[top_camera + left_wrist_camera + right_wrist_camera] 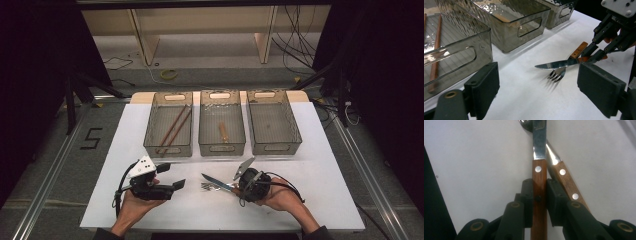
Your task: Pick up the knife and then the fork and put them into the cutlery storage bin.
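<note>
The right gripper [539,195] pinches the knife [539,165] by its wooden handle, blade just above the fork [557,73] on the table [165,210], likely to separate the 2. The left gripper [537,87] hangs spread, empty. Left bin [150,142] holds 2 chopsticks [172,129]; middle bin [204,145] apparently 1 wooden-handled piece [223,131]; right bin [295,140] looks empty.

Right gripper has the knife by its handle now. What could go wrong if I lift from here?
1. The fork lies right under the knife, its wooden handle beside the clamped one in the right gripper view. A lift may drag or flick it.
2. The grip sits on the handle alone, so the long blade may sag or swing.
3. The left gripper, jaws open, hovers close to the blade tip; a sweep towards the bins might strike it.
</note>
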A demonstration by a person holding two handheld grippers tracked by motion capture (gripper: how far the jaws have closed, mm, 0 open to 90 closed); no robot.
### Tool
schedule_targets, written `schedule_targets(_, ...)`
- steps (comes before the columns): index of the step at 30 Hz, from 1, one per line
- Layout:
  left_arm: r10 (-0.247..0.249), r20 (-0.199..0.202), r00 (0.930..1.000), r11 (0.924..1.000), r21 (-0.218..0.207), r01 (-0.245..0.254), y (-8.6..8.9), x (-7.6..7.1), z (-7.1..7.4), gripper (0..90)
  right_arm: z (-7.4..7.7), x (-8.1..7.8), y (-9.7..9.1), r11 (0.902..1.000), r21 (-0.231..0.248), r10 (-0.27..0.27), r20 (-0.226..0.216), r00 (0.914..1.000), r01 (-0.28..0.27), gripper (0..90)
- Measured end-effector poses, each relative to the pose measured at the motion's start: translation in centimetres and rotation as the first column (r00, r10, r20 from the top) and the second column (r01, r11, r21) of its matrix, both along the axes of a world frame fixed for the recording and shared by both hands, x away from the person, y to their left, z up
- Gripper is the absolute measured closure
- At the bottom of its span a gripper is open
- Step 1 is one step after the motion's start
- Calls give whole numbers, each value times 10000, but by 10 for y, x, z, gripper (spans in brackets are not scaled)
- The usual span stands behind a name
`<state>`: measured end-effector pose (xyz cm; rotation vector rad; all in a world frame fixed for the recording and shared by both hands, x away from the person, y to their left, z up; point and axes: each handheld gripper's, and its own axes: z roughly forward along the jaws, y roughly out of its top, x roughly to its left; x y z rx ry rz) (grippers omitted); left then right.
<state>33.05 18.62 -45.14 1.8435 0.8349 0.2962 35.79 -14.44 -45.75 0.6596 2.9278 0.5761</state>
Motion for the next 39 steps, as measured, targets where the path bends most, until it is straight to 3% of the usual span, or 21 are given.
schedule_targets(9,30,17,10000,10000,-36,-30,1,0,0,173,12,2,-8,9966,621,-537,28,9986,534,774)
schedule_targets(11,48,6,10000,10000,-57,-48,2,1,0,173,16,3,-12,9961,708,-537,203,9983,522,774)
schedule_targets(19,165,58,9998,9996,-218,-163,3,1,0,172,34,15,-29,9857,1215,-1229,468,9913,1165,774)
schedule_targets(31,226,94,9997,9994,-276,-223,5,1,1,171,54,44,-51,9646,1705,-2202,1023,9701,2010,774)
schedule_targets(36,267,92,9996,9991,-346,-263,6,1,1,171,67,61,-60,9492,1928,-2750,1251,9533,2485,774)
schedule_targets(39,270,106,9996,9991,-316,-266,6,1,1,171,76,73,-67,9348,2036,-3216,1378,9368,2910,774)
